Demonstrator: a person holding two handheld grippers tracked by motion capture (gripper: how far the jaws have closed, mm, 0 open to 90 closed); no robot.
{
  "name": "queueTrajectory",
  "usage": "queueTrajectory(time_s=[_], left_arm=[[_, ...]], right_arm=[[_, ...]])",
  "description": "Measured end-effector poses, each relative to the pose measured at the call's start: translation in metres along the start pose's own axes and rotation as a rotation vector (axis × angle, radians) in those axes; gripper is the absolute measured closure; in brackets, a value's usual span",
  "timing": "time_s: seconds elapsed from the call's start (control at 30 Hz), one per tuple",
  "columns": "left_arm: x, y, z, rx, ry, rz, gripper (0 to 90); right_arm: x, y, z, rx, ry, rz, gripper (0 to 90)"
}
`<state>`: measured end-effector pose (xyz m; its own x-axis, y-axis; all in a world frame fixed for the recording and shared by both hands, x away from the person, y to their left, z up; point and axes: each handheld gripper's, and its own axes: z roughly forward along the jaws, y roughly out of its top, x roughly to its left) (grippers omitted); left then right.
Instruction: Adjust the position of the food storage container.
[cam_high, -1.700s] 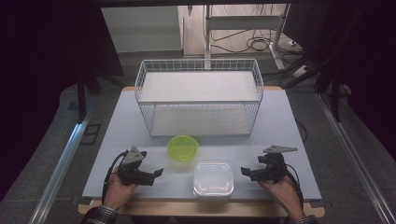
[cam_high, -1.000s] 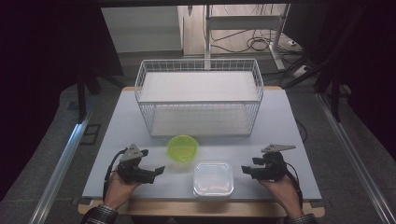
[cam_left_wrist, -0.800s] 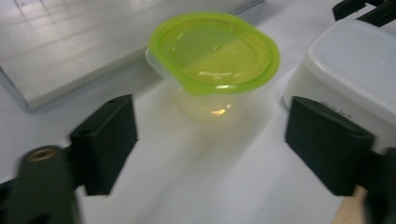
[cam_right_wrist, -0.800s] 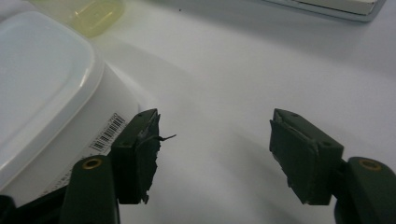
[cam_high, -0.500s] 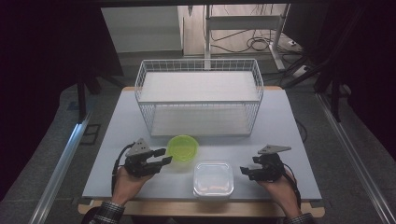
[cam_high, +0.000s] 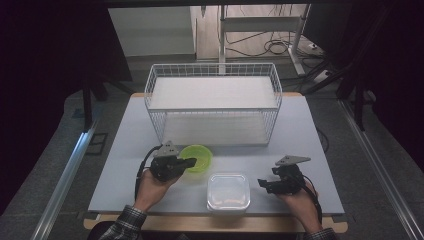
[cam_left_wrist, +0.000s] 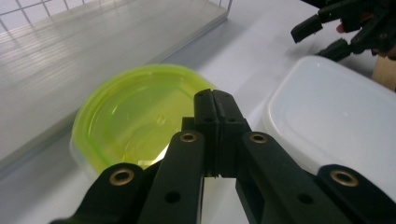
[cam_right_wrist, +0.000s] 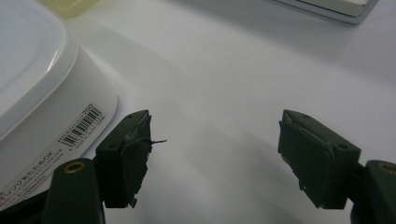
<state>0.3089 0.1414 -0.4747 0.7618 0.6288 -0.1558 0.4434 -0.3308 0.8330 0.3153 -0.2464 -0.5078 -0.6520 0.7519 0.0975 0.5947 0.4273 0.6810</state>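
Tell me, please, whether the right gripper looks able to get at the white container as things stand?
Probably yes: the right gripper is open and sits just beside the white container, with bare table between them.

High view: fixed above the near edge of the table (cam_high: 125, 145), looking forward and down, far enough to take in the wire basket (cam_high: 214, 102) and both hands. Left gripper view: rides low on the left gripper (cam_left_wrist: 215, 100), looking along its jaws, very close to the green lid (cam_left_wrist: 135, 116) just ahead. Right gripper view: on the right gripper (cam_right_wrist: 215, 158), close to the tabletop. All three views share the white box (cam_high: 228, 191), which lies between the two grippers.
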Motion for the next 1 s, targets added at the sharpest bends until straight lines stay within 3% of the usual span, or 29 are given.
queueTrajectory(time_s=[0.27,0.4,0.43,0.6,0.77,0.87,1.0], left_arm=[[-0.005,0.023,0.032,0.059,-0.032,0.026,90.0],[-0.01,0.03,0.045,0.097,-0.009,0.069,90.0],[-0.013,0.035,0.052,0.123,0.011,0.099,90.0],[-0.017,0.04,0.07,0.169,0.043,0.134,90.0],[-0.016,0.039,0.08,0.214,0.079,0.141,90.0],[-0.012,0.038,0.079,0.212,0.061,0.118,90.0],[-0.007,0.037,0.076,0.219,0.071,0.117,90.0]], right_arm=[[-0.001,0.0,0.001,0.009,-0.01,-0.012,24.2],[0.0,-0.001,0.001,0.011,-0.009,-0.007,23.6],[-0.001,-0.001,0.002,0.012,-0.008,-0.008,23.5],[-0.001,-0.001,0.002,0.015,-0.005,-0.011,23.4],[0.0,-0.001,0.002,0.017,-0.003,-0.012,23.2],[-0.001,-0.001,0.003,0.02,-0.001,-0.013,23.2],[-0.001,-0.001,0.003,0.018,0.001,-0.016,23.2]])
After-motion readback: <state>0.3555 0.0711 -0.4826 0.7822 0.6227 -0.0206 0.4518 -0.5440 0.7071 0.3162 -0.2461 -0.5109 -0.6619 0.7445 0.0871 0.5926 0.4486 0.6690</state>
